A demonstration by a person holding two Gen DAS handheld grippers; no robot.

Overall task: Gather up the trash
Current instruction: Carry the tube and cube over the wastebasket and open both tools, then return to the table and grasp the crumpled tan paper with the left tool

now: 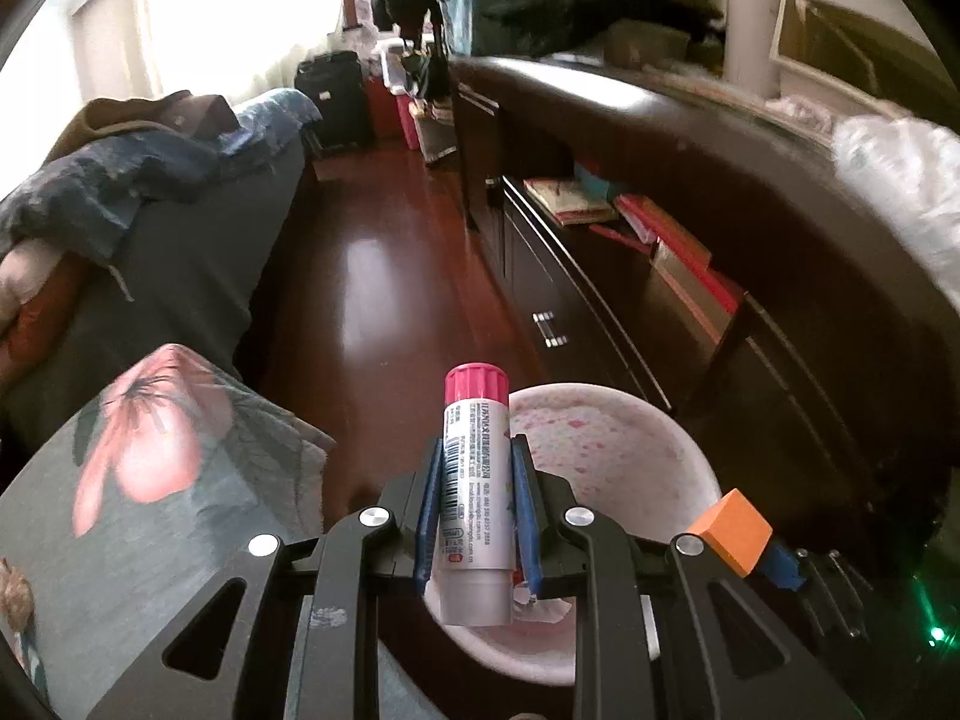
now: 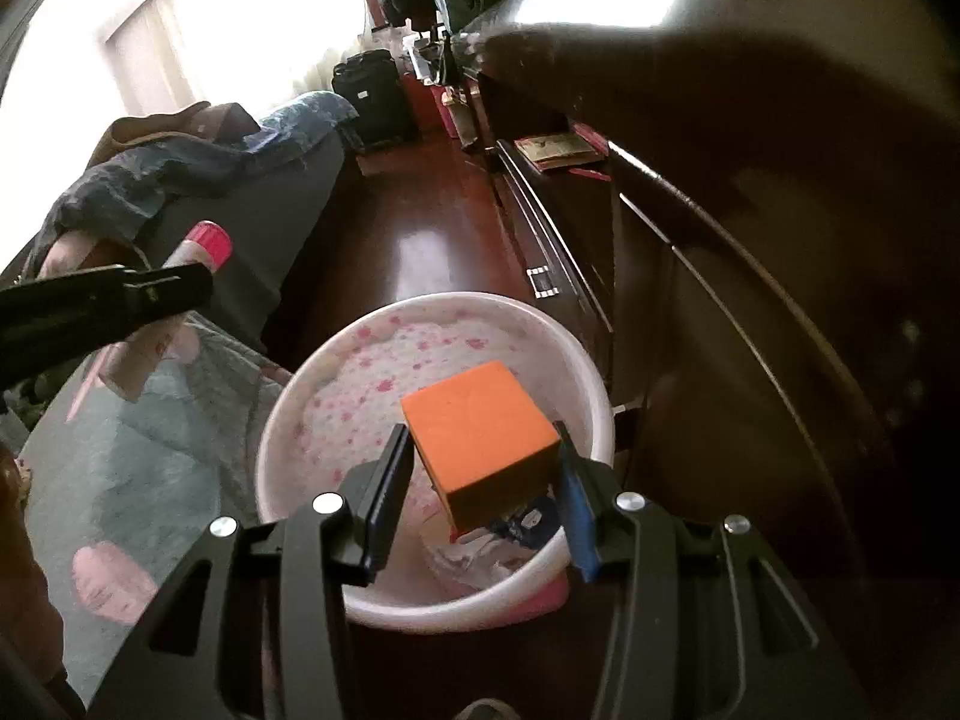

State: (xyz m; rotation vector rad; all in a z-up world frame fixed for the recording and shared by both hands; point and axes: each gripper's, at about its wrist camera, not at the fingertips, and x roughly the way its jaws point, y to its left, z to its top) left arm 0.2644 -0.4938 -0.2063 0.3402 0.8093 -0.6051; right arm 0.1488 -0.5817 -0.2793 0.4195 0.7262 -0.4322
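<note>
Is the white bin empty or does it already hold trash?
Not empty. The right wrist view shows crumpled wrappers lying at the bottom of the white bin.

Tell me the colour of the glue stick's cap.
Pink; the glue stick's cap shows best in the left wrist view.

The left gripper [image 1: 474, 492] is clamped on a white glue stick [image 1: 472, 498] with a pink cap, held upright above a white bin [image 1: 660, 450] speckled with pink. At the right edge, an orange block [image 1: 729, 531] hangs over the bin's rim. A floral cushion [image 1: 156, 456] lies left, beside the red-brown wooden floor [image 1: 384, 276].
</note>
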